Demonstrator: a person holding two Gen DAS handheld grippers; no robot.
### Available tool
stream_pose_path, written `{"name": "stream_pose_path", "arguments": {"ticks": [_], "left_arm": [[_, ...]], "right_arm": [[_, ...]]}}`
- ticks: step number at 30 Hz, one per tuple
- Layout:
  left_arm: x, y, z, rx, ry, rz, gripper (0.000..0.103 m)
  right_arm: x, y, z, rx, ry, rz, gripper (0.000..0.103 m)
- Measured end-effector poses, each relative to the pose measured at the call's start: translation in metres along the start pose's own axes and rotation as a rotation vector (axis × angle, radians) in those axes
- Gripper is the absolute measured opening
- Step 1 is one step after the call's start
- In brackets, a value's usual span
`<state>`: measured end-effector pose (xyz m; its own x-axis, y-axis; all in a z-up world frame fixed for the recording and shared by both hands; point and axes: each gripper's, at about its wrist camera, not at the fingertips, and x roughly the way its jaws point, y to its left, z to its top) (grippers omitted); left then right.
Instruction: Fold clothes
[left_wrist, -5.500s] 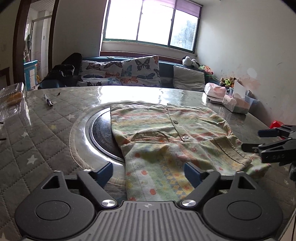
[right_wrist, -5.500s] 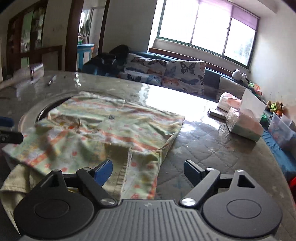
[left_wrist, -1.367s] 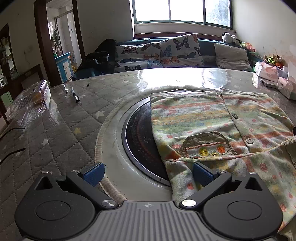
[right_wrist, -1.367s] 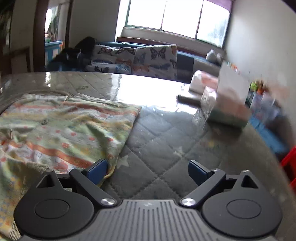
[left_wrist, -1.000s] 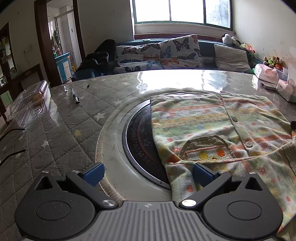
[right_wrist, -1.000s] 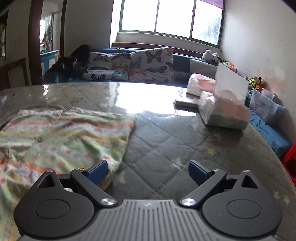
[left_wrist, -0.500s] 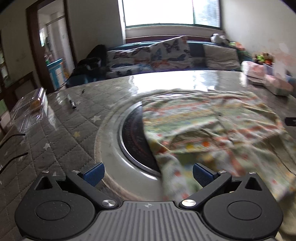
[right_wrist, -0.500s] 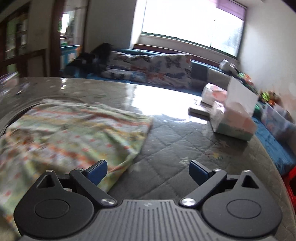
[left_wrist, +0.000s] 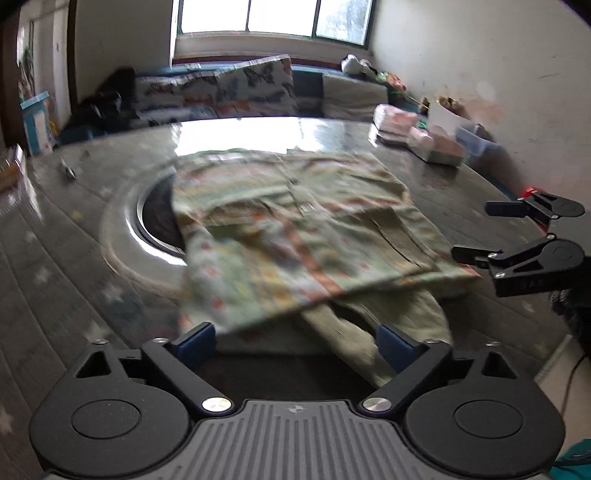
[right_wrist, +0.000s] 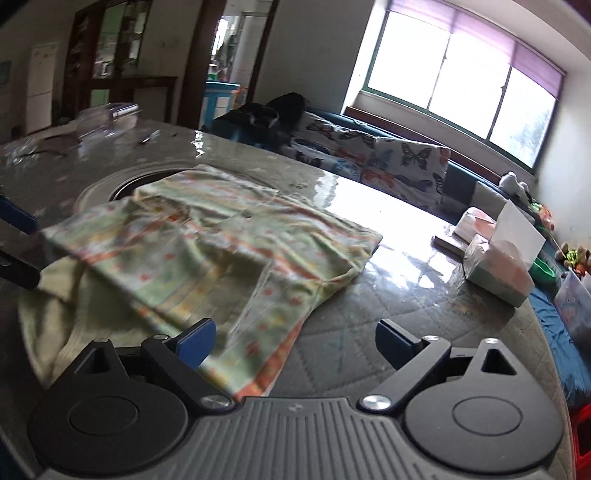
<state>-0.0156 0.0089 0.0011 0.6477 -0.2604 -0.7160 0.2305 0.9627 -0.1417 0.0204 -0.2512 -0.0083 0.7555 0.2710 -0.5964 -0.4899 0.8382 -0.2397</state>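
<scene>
A pale green patterned child's shirt (left_wrist: 295, 229) with buttons lies on the round quilted table, partly over the dark inset disc (left_wrist: 155, 218). It also shows in the right wrist view (right_wrist: 221, 243). My left gripper (left_wrist: 293, 341) is open, low at the shirt's near hem, where a plain green fold (left_wrist: 369, 321) sticks out. My right gripper (right_wrist: 295, 338) is open at the shirt's near right corner; its left blue pad sits by the cloth edge. The right gripper also shows in the left wrist view (left_wrist: 476, 232), open beside the shirt's right edge. The left view is motion-blurred.
Tissue boxes (right_wrist: 498, 262) stand at the table's right rim, also seen in the left wrist view (left_wrist: 439, 147). A pen (left_wrist: 68, 171) and a clear plastic box (right_wrist: 107, 114) lie at the far left. A sofa with butterfly cushions (right_wrist: 388, 158) stands behind the table.
Both grippers have swung back toward the shirt's near edge. The right gripper has come into the left view. The shirt's near hem looks shifted and rumpled, with a fold sticking out.
</scene>
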Motion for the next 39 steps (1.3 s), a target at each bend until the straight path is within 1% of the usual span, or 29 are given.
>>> {"name": "stream_pose_path", "arguments": {"ticks": [1, 3, 5, 6, 7, 8, 10, 12, 13, 15, 19, 21, 24, 27, 29, 30, 32, 33, 34, 35, 38, 39], "left_arm": [[0.001, -0.001, -0.002, -0.002, 0.015, -0.016, 0.082], [0.004, -0.005, -0.005, 0.001, 0.034, -0.046, 0.076], [0.006, -0.009, -0.007, 0.006, 0.052, -0.086, 0.064], [0.007, -0.011, -0.008, 0.009, 0.062, -0.108, 0.055], [0.009, -0.012, -0.008, 0.012, 0.069, -0.126, 0.050], [0.010, -0.013, -0.009, 0.014, 0.075, -0.138, 0.045], [0.012, -0.016, -0.008, 0.021, 0.078, -0.144, 0.029], [0.009, -0.017, -0.003, 0.025, 0.066, -0.168, 0.018], [0.007, -0.017, 0.000, 0.029, 0.053, -0.176, 0.014], [0.002, -0.016, 0.010, 0.031, 0.018, -0.180, 0.011], [-0.004, -0.013, 0.035, 0.027, -0.034, -0.198, 0.011], [-0.002, -0.010, 0.046, 0.017, -0.046, -0.205, 0.011], [0.004, -0.006, 0.060, 0.002, -0.049, -0.220, 0.011], [0.008, 0.000, 0.067, -0.005, -0.046, -0.233, 0.011], [0.009, 0.005, 0.066, -0.008, -0.045, -0.234, 0.012], [0.009, 0.007, 0.065, -0.008, -0.045, -0.229, 0.013], [0.005, 0.013, 0.059, 0.003, -0.056, -0.220, 0.020], [0.001, 0.016, 0.055, 0.011, -0.066, -0.216, 0.028], [-0.004, 0.019, 0.050, 0.021, -0.079, -0.202, 0.045], [-0.010, 0.022, 0.045, 0.035, -0.098, -0.177, 0.052], [-0.019, 0.028, 0.031, 0.083, -0.140, -0.117, 0.064], [-0.020, 0.030, 0.027, 0.098, -0.149, -0.100, 0.071]], "right_arm": [[-0.002, 0.002, -0.002, -0.009, 0.002, 0.002, 0.093], [-0.006, 0.006, -0.005, -0.031, 0.003, 0.007, 0.092], [-0.012, 0.011, -0.007, -0.058, -0.001, 0.019, 0.091], [-0.015, 0.014, -0.008, -0.073, -0.003, 0.027, 0.090], [-0.016, 0.016, -0.009, -0.082, -0.004, 0.034, 0.089], [-0.018, 0.019, -0.010, -0.096, -0.003, 0.044, 0.089], [-0.021, 0.027, -0.013, -0.134, -0.001, 0.068, 0.087], [-0.023, 0.036, -0.018, -0.186, 0.001, 0.092, 0.086], [-0.024, 0.040, -0.018, -0.209, 0.000, 0.107, 0.085], [-0.025, 0.048, -0.020, -0.252, -0.003, 0.139, 0.085], [-0.022, 0.063, -0.016, -0.325, -0.044, 0.169, 0.079], [-0.017, 0.068, -0.011, -0.335, -0.066, 0.179, 0.075], [-0.005, 0.071, -0.002, -0.320, -0.081, 0.198, 0.061], [0.010, 0.069, 0.005, -0.273, -0.073, 0.223, 0.046], [0.017, 0.061, 0.010, -0.205, -0.054, 0.255, 0.025], [0.020, 0.057, 0.013, -0.170, -0.044, 0.271, 0.022], [0.023, 0.046, 0.017, -0.098, -0.042, 0.293, 0.019], [0.024, 0.040, 0.019, -0.064, -0.039, 0.305, 0.018], [0.024, 0.036, 0.021, -0.032, -0.037, 0.313, 0.017], [0.024, 0.033, 0.024, -0.013, -0.036, 0.318, 0.017], [0.025, 0.024, 0.030, 0.037, -0.034, 0.331, 0.017], [0.026, 0.023, 0.032, 0.050, -0.030, 0.333, 0.016]]}}
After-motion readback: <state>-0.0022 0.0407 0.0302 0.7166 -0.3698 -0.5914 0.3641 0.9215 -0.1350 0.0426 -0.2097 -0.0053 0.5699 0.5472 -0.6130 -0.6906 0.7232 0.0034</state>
